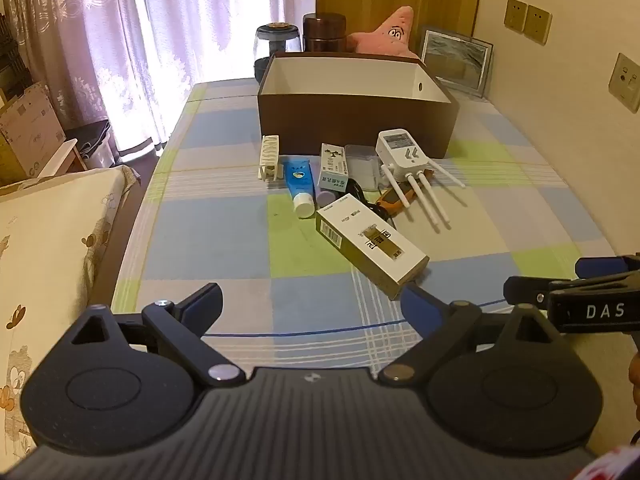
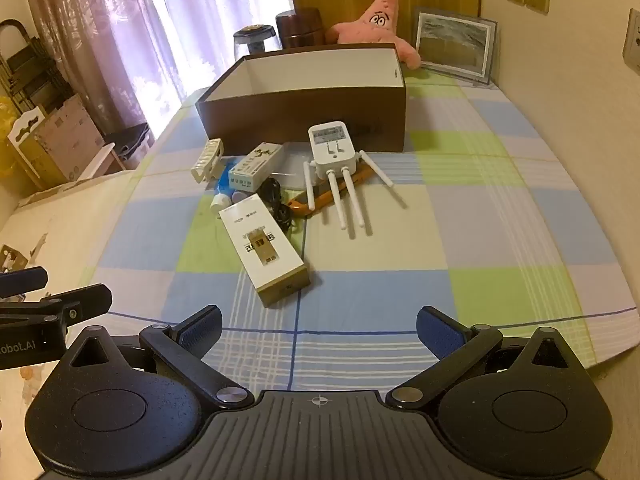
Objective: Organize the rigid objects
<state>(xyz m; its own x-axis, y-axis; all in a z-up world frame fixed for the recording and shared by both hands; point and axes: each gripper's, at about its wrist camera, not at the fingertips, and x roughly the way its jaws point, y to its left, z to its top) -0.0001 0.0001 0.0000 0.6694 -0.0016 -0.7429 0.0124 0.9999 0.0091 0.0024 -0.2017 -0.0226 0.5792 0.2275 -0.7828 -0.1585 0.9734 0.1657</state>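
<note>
A brown open box [image 1: 356,120] [image 2: 304,120], white inside, stands mid-table. In front of it lie a white router with antennas [image 1: 404,156] [image 2: 334,148], a long white-and-gold carton [image 1: 370,240] [image 2: 264,246], a blue tube [image 1: 298,184], a small green-white carton [image 1: 333,168] [image 2: 254,166], a white rack [image 1: 270,157] [image 2: 208,158], a black cable [image 2: 276,200] and an orange tool [image 1: 396,200] [image 2: 320,200]. My left gripper [image 1: 310,304] is open and empty near the table's front edge. My right gripper [image 2: 320,326] is open and empty beside it.
The table [image 1: 224,248] has a checked blue-green cloth. Behind the box are a pink star plush [image 2: 376,20], a framed picture [image 2: 454,46], a brown jar [image 2: 298,28] and a glass jar [image 2: 256,38]. A wall runs along the right; a bed [image 1: 44,232] lies left.
</note>
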